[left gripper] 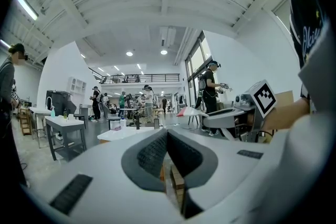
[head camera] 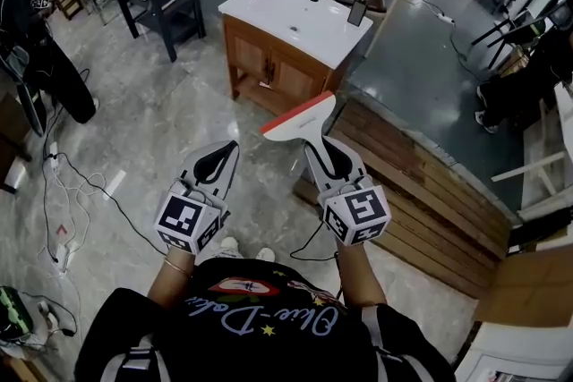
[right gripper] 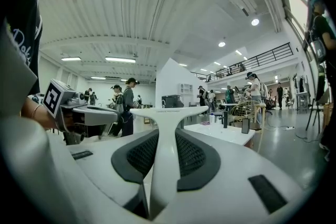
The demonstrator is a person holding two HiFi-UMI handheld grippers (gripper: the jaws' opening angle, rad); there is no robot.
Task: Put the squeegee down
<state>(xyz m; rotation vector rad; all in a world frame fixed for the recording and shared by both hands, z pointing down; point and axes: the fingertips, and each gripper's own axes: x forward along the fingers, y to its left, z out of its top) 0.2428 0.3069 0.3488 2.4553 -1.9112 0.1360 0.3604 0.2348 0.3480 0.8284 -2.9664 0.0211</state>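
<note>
The right gripper (right gripper: pixel 164 134) has its jaws clamped on the white handle of the squeegee (head camera: pixel 301 114). The squeegee sticks out level ahead of them, its wide head with the red blade edge held in the air above the floor (head camera: pixel 152 139). The left gripper (left gripper: pixel 167 136) is alongside, jaws pressed together with nothing between them. Ahead, well apart from both, stands a wooden cabinet (head camera: pixel 269 67) with a white surface (head camera: pixel 269 12). The step in hand looks like the carry, as the squeegee is not yet down. The next move likely calls for bringing it over a bare part of that surface, lowering it until it rests, then opening the jaws.
</note>
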